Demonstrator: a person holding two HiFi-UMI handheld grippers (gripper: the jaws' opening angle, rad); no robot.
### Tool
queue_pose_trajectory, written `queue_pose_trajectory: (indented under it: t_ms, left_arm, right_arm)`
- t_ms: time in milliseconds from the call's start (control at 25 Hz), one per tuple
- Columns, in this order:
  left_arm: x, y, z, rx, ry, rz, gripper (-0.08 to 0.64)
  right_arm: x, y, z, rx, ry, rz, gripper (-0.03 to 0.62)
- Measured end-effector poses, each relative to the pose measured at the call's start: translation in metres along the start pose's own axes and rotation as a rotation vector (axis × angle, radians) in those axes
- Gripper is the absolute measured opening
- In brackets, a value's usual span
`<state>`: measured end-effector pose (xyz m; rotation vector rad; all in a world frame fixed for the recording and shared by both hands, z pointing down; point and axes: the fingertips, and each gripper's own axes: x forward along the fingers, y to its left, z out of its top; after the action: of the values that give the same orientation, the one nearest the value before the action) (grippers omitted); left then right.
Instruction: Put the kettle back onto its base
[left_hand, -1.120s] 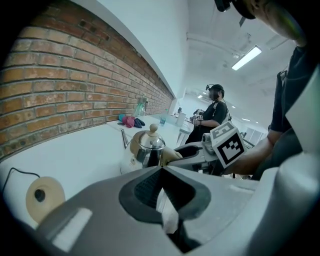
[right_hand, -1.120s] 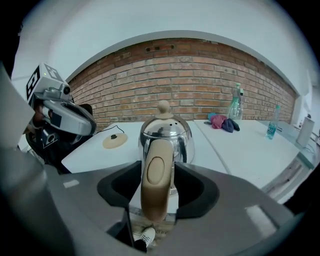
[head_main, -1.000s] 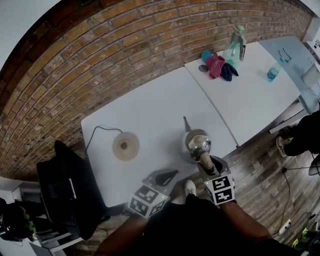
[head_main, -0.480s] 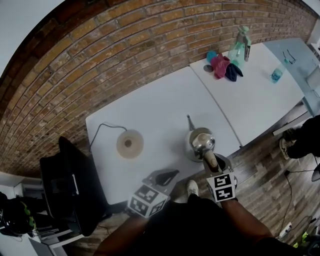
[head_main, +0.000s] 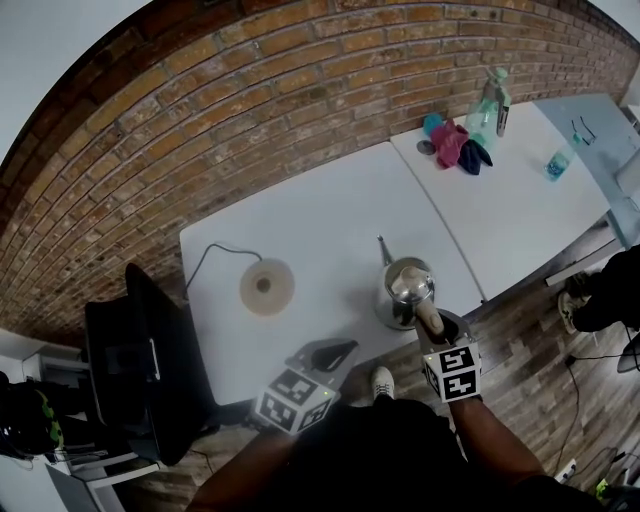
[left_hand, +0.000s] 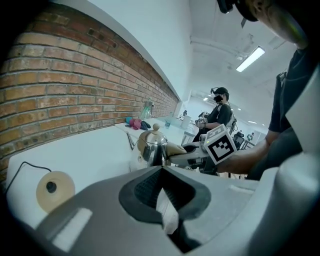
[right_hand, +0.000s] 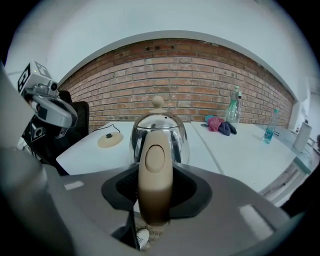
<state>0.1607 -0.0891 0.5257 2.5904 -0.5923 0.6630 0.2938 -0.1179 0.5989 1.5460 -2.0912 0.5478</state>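
The steel kettle with a thin spout and a beige knob stands on the white table near its front edge. Its round beige base lies to the left, a kettle's width away, with a black cord. My right gripper is shut on the kettle's beige handle, which fills the gap between its jaws in the right gripper view. My left gripper hangs off the table's front edge, shut on nothing. In the left gripper view I see the kettle and the base.
A black chair stands at the table's left end. On the adjoining table to the right lie coloured cloths, a spray bottle and a blue bottle. A second person stands far off. My shoe is on the wooden floor.
The head view has drifted a little, so everything sits slightly further right in the picture. The right gripper has crept closer along the handle. Kettle and base keep their spacing.
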Motion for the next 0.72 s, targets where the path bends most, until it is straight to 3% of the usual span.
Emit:
queue_pose_trajectory:
  t_ms: [720]
  left_arm:
    - [-0.044, 0.017, -0.007, -0.043, -0.065, 0.098, 0.000]
  right_arm:
    - [-0.001, 0.023, 0.077, -0.121, -0.166, 0.060, 0.098]
